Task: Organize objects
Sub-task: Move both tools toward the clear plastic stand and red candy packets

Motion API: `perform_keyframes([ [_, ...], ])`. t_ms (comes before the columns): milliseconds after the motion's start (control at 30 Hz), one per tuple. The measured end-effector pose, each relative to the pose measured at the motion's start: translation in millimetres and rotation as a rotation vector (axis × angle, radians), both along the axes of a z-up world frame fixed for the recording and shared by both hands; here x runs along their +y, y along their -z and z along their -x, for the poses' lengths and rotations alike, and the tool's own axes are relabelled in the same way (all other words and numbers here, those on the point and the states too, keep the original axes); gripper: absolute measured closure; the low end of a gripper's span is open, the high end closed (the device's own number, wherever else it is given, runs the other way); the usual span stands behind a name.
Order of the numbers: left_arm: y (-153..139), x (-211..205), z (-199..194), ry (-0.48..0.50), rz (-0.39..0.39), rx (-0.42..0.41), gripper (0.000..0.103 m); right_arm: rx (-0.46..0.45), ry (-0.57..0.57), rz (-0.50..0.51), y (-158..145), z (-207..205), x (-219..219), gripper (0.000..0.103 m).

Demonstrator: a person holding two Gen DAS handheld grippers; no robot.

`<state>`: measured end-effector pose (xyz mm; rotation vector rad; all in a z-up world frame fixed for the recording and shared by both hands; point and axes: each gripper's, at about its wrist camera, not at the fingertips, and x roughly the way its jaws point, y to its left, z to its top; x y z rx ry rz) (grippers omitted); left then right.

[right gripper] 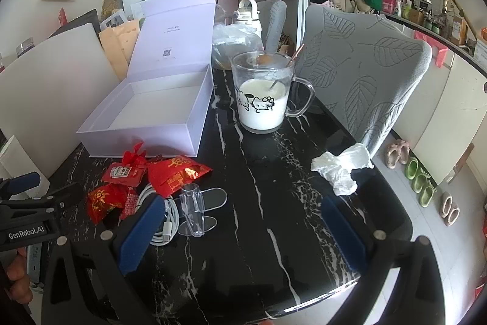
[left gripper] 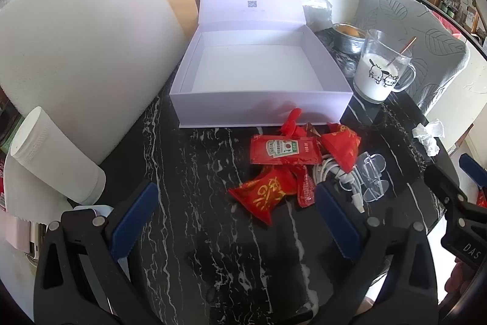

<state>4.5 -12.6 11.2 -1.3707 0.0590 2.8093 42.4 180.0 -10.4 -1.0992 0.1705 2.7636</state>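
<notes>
white box point(left gripper: 258, 99): largest item, lid flipped up at the back, tray empty, sits mid-table on the black marble table point(left gripper: 197, 172). Stiff card, light; likely the drop target, no need to lift it.
cable point(left gripper: 331, 175): white coil, partly under the packets, just in front of the box. Floppy, light; pinch across the bundled loops, not the loose plug end.
red snack packet point(left gripper: 264, 191): nearest the left gripper, crinkly foil, gold print. Soft, puffy, slippery; grab at a crimped end seam.
second red packet point(left gripper: 342, 143): same kind, touching the ketchup sachet, close to the box front wall.
ketchup sachet point(left gripper: 281, 150): flat red, label up, lying on the pile. Thin, squashy, could burst; take by an edge, gentle squeeze.
clear plastic stand point(right gripper: 194, 209): right edge of the pile. Rigid, slick, hard to see; grip the upright tube.
left gripper point(left gripper: 237, 221): jaws spread wide, nothing between, above bare table before the pile.
right gripper point(right gripper: 243, 233): jaws spread wide, empty, pile beside its left finger.
</notes>
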Motion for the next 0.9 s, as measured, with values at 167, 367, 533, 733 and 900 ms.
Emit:
perform_keyframes([
  [167,1.3,-2.6,-0.2,-0.008,0.001,-0.003,0.000,-0.004,-0.014,-0.008,0.6,2.6,-2.5,0.000],
  [367,3.2,-4.7,0.4,-0.017,-0.001,-0.010,0.000,-0.021,-0.028,-0.014,4.0,6.3,-4.5,0.000],
  [533,5.3,-7.0,0.5,-0.025,-0.011,-0.021,0.000,-0.023,-0.034,-0.019,3.7,7.2,-4.6,0.000],
  [733,5.9,-8.4,0.7,-0.025,-0.009,-0.027,0.000,-0.028,-0.036,-0.015,4.7,8.2,-5.5,0.000],
  [900,6.0,-7.8,-0.2,-0.023,-0.007,-0.030,0.000,-0.030,-0.038,-0.010,6.0,8.6,-5.8,0.000],
])
